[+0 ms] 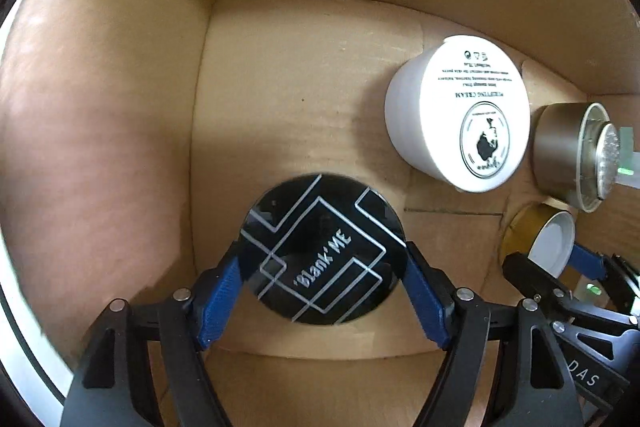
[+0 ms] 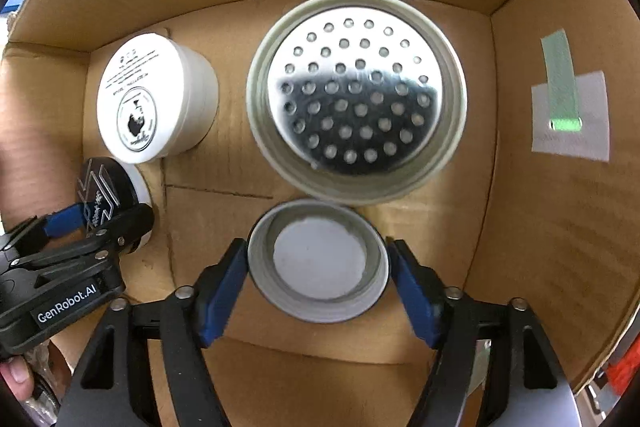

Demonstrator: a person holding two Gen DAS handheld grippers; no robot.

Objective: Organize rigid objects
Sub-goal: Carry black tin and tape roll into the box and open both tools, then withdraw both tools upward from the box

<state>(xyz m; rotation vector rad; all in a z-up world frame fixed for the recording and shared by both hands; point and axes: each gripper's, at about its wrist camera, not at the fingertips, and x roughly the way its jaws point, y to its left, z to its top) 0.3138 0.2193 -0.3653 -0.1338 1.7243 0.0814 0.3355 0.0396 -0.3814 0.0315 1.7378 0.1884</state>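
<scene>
Both grippers reach down into a cardboard box [image 1: 304,67]. My left gripper [image 1: 323,279] is shut on a black round jar [image 1: 324,247] with white lines and "Blank ME" on its lid, low over the box floor; it also shows in the right wrist view [image 2: 102,193]. My right gripper [image 2: 318,279] is shut on a small gold-sided lid [image 2: 318,259], its white inside facing up; it shows in the left wrist view [image 1: 540,239] too. A white cream jar [image 1: 456,115] [image 2: 152,99] stands on the floor. A metal tin with a perforated top [image 2: 356,95] [image 1: 572,155] stands just beyond the lid.
The box walls [image 2: 560,227] close in on all sides. A white label with green tape [image 2: 568,111] sticks to the right wall. A bare forearm [image 1: 80,147] lies along the left wall. Bare box floor [image 1: 288,115] lies left of the cream jar.
</scene>
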